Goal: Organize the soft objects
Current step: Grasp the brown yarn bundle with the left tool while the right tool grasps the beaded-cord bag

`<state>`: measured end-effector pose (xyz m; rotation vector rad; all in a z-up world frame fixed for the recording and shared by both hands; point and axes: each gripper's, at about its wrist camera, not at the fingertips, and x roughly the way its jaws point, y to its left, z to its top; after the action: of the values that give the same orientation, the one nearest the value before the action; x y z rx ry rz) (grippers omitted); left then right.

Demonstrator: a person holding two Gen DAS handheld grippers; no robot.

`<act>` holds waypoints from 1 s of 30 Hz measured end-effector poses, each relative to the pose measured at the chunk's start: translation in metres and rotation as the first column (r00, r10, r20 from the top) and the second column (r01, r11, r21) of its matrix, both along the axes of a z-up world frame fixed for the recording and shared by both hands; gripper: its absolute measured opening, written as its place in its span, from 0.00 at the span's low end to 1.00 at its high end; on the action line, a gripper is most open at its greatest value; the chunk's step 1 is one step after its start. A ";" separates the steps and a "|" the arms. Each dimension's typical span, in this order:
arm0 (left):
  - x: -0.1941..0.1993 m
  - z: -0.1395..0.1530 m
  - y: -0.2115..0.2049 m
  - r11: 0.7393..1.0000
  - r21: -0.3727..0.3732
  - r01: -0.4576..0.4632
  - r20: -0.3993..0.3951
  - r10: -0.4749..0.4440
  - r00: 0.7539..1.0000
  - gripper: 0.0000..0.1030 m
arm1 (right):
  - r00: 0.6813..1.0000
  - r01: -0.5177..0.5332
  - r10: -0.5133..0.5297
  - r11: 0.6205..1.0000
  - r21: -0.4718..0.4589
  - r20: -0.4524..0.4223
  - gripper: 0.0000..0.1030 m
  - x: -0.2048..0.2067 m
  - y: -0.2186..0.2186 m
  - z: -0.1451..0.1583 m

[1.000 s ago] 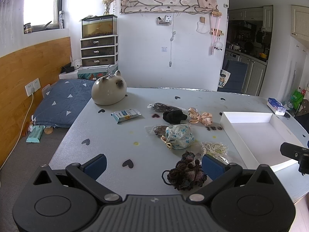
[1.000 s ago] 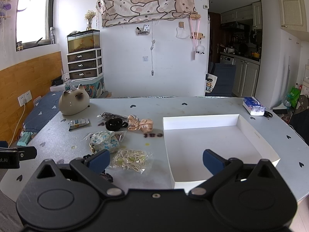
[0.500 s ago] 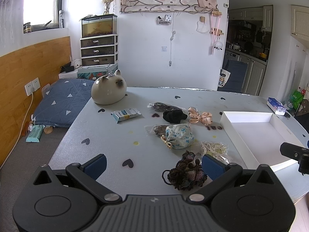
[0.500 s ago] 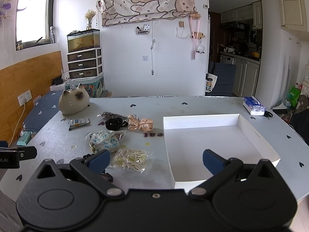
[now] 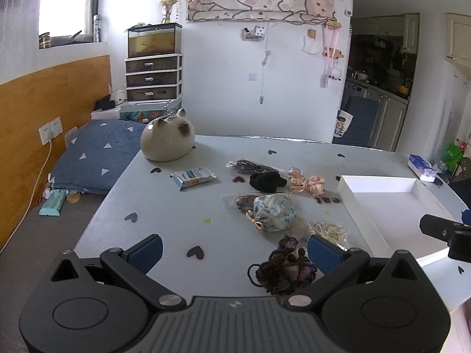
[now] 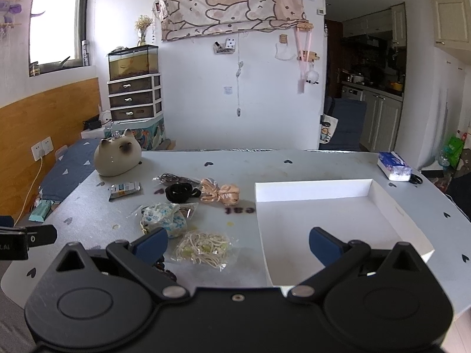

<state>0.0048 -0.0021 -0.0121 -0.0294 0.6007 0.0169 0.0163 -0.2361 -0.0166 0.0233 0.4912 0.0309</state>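
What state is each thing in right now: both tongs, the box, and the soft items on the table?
Left tongs: open, holding nothing.
Right tongs: open, holding nothing.
White box: open-topped, nothing inside.
Dark crocheted piece: on the table, ungrasped, nearest the left tongs.
Floral pouch: drawn shut, on the table.
Peach ribbon bow: tied, on the table.
Black scrunchie: on the table.

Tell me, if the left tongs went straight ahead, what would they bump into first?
Probably the dark yarn bundle, lying just inside the right finger of the open left tongs. Height above the table is unclear, so they might pass over it.
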 end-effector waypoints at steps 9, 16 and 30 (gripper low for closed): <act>0.017 -0.002 -0.006 0.997 -0.011 -0.073 -0.068 0.072 0.995 1.00 | 0.995 -0.097 0.097 0.995 -0.001 -0.017 1.00 0.039 -0.004 0.004; 0.042 -0.007 -0.014 0.979 -0.067 -0.193 -0.161 0.181 0.970 1.00 | 0.978 -0.206 0.205 0.979 -0.011 -0.036 1.00 0.093 -0.020 0.006; 0.085 -0.024 -0.036 0.940 -0.165 -0.298 -0.273 0.247 0.930 1.00 | 0.684 -0.713 0.684 0.701 -0.030 -0.253 0.99 0.220 -0.022 -0.019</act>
<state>0.0896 -0.0379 -0.0364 -0.3155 0.8453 0.2337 0.2367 -0.2578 -0.0359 -0.2983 0.7075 0.7724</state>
